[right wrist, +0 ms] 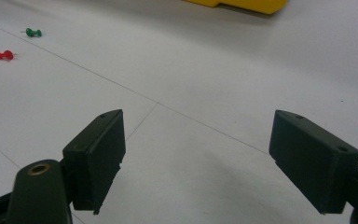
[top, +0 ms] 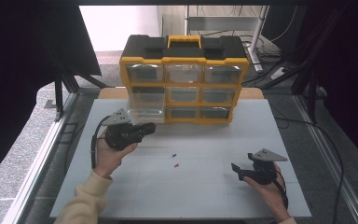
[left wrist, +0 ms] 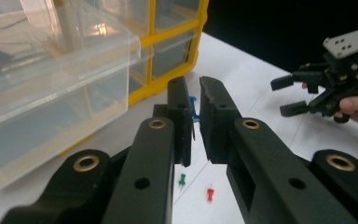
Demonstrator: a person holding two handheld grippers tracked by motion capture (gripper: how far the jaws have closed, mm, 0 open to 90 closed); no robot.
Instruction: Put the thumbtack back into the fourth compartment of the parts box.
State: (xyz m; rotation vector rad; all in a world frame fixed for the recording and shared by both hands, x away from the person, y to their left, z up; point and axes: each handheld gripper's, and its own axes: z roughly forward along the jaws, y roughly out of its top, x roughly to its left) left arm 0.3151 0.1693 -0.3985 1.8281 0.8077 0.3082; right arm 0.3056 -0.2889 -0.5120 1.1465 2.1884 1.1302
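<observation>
1. Left gripper (left wrist: 195, 116) raised beside pulled-out clear drawer (left wrist: 51, 88), fingers pinching blue pushpin (left wrist: 194, 108).
2. Right gripper (right wrist: 214, 158) low over bench (top: 205, 186), fingers spread.
3. Green pushpin (top: 174, 155) and red pushpin (top: 176, 165) lying mid-bench.

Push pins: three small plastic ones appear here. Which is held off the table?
The blue plastic push pin, pinched between the left tongs. The green push pin and red push pin lie loose on the white table.

text: none legible | labels: none | brands: none | numbers: none | signs: none
</observation>
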